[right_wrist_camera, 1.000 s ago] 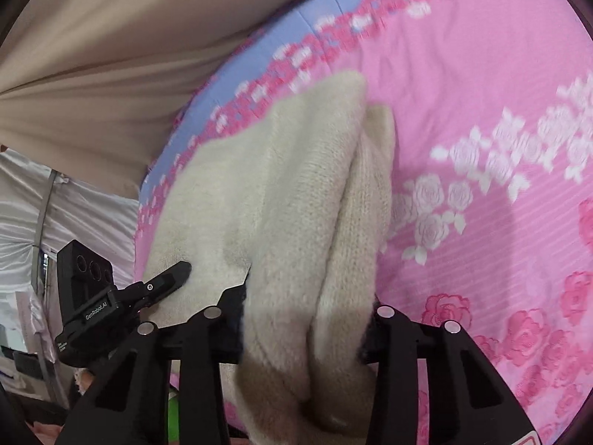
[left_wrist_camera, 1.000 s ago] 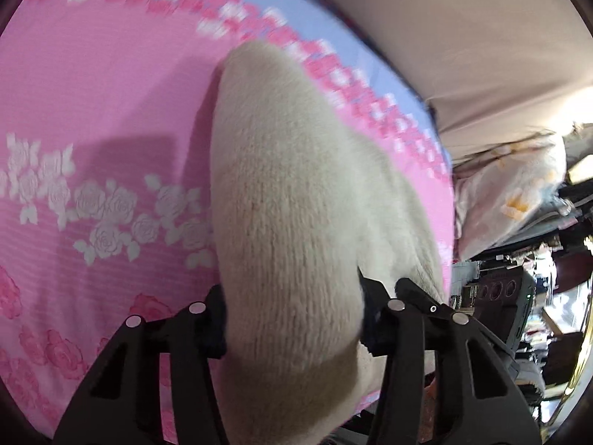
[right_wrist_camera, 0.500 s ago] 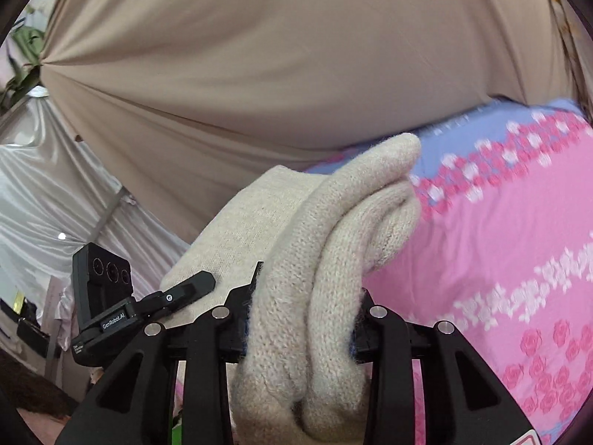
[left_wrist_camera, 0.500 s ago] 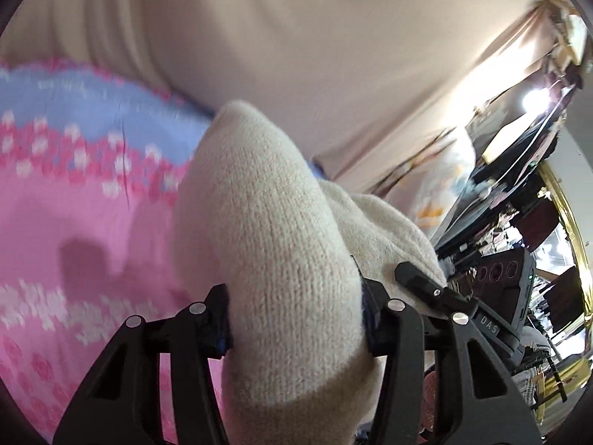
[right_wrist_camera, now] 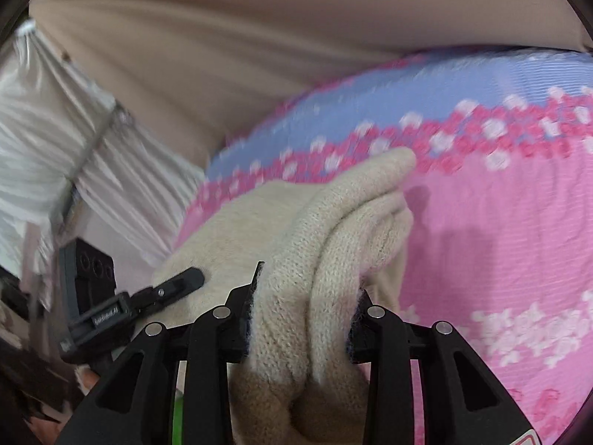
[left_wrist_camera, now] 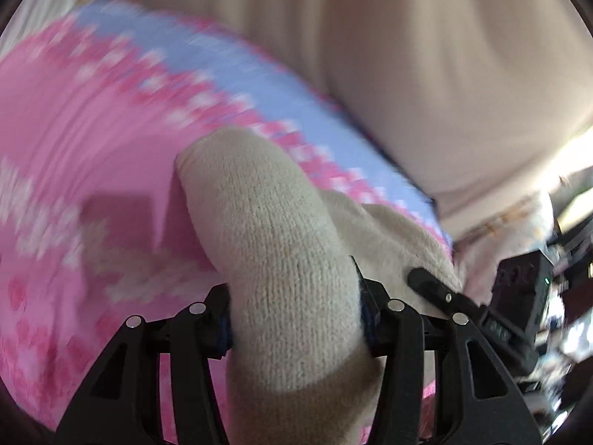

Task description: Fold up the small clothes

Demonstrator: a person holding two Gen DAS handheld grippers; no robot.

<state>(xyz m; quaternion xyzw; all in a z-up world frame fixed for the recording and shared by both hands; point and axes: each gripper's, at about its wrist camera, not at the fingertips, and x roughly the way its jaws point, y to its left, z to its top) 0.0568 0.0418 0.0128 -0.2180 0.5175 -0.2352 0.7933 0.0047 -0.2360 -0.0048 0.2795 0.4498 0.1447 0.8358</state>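
Clamping a bunched fold of the cream knitted garment (left_wrist_camera: 281,259), the left gripper (left_wrist_camera: 294,324) holds it above the pink rose-printed bedsheet (left_wrist_camera: 92,141); the right gripper (right_wrist_camera: 302,324) pinches a doubled fold of the same knit (right_wrist_camera: 322,244). Open pink sheet lies beyond both folds; its blue border strip (right_wrist_camera: 426,85) meets a beige draped cloth (right_wrist_camera: 259,37).

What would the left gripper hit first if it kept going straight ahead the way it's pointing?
Probably the pink floral bedsheet. The left gripper, shut on the cream knit garment, points at it, though blur leaves depth unclear.
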